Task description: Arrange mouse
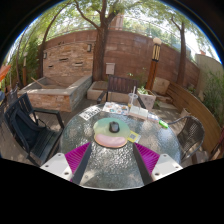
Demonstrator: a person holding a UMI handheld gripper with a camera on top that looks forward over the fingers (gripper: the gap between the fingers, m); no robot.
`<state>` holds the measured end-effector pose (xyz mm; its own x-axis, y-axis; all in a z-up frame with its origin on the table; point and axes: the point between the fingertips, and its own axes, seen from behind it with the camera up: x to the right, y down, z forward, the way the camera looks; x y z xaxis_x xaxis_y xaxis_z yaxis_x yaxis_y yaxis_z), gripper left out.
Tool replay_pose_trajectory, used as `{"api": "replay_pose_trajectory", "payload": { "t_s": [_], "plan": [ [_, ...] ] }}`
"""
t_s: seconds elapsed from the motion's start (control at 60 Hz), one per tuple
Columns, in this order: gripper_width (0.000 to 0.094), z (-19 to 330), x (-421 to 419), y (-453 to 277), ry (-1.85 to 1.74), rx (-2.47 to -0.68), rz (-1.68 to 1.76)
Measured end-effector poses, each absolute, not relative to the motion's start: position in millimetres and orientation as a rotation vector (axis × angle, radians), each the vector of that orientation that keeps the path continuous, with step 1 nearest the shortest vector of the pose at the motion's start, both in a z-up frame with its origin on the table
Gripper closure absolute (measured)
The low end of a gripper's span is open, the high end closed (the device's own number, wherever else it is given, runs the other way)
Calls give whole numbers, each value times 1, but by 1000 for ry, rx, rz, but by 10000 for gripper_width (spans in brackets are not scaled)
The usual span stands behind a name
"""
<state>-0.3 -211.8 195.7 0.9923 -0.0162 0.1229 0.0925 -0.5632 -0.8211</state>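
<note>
Nearest the lens, the gripper (112, 160) reaches out over a round glass tabletop (100, 160), its two dark fingers tipped with magenta pads (77, 156). Its jaws stand wide apart with bare glass between them; they hold nothing. Just ahead of the fingers, near the middle of the tabletop, lies a round, shiny mouse mat with a rainbow sheen (110, 131), and on it sits a small dark computer mouse (115, 127), a little off the mat's centre and well clear of both fingers. Beyond the mat, toward the far rim, stands a tall clear bottle (130, 101), upright. A small green object (163, 124) lies on the glass off to the right of the mat; what it is cannot be told. Dark metal mesh chairs (25, 125) stand at the left side of the tabletop. Behind everything runs a red brick wall (125, 55), with a tree trunk (101, 45) rising in front of it.
</note>
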Motion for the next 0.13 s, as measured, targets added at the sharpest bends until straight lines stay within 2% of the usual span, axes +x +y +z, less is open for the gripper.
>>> {"api": "replay_pose_trajectory", "payload": {
  "t_s": [0.133],
  "plan": [
    [74, 204, -1, -214, -53, -2149, -147]
  ]
}}
